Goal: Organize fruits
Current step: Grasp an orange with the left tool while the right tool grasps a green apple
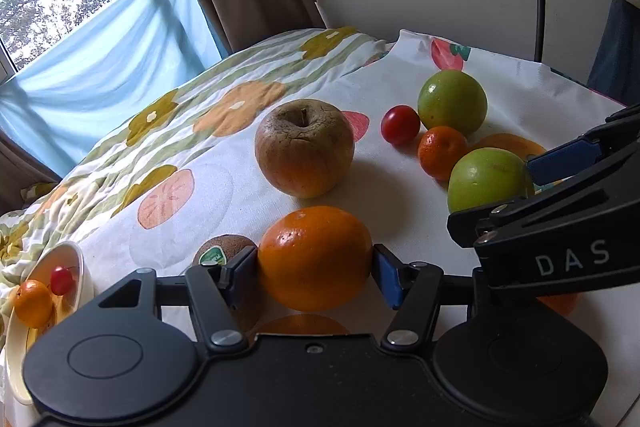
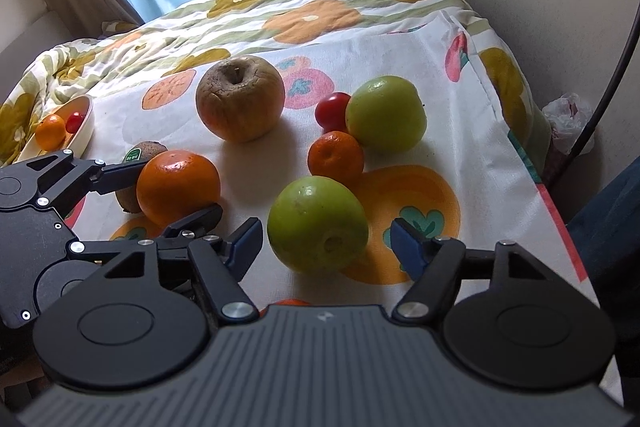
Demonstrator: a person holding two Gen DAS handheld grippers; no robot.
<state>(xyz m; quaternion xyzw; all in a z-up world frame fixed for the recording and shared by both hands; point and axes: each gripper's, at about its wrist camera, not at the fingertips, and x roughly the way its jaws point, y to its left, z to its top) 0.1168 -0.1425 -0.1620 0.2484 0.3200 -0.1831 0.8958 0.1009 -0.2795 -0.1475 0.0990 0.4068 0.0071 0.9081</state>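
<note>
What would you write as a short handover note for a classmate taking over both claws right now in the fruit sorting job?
Left claw: shut on the big orange, which sits on the cloth beside the kiwi.
Right claw: open, pads either side of the near green apple, not gripping.
Done: a small orange and a cherry tomato lie in the cream bowl.
Left on the cloth: brown apple, far green apple, mandarin, red tomato, kiwi, plus both fruits at the claws.
</note>
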